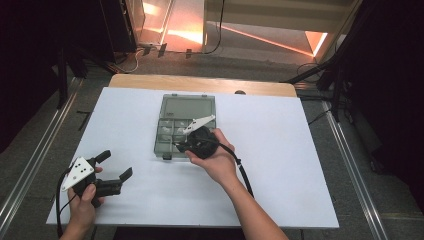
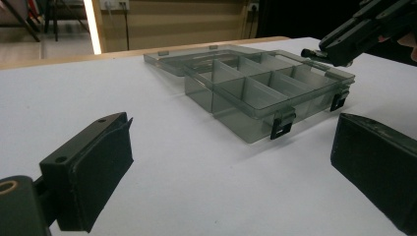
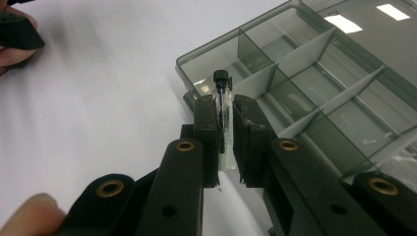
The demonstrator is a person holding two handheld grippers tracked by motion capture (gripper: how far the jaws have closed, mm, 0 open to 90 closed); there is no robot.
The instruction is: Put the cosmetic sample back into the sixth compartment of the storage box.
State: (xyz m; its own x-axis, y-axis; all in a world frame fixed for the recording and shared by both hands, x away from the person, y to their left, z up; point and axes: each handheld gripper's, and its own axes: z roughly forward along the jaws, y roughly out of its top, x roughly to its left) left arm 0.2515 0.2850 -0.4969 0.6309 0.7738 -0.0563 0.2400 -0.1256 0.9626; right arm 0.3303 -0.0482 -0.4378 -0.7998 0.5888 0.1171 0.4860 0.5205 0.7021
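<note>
A small clear glass vial (image 3: 224, 115) with a black cap, judged light, slippery and breakable, is pinched by its body in the right gripper (image 3: 225, 142) above the open compartment box's (image 3: 314, 93) near corner, while the left gripper (image 1: 114, 166) is held spread wide.

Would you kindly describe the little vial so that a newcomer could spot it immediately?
Start at the white table and find the smoky-grey compartment box lying open on it. At the box's near corner, the right gripper holds a slim clear glass vial upright between its black pads. Its small black cap and the dark stem inside set it apart.
</note>
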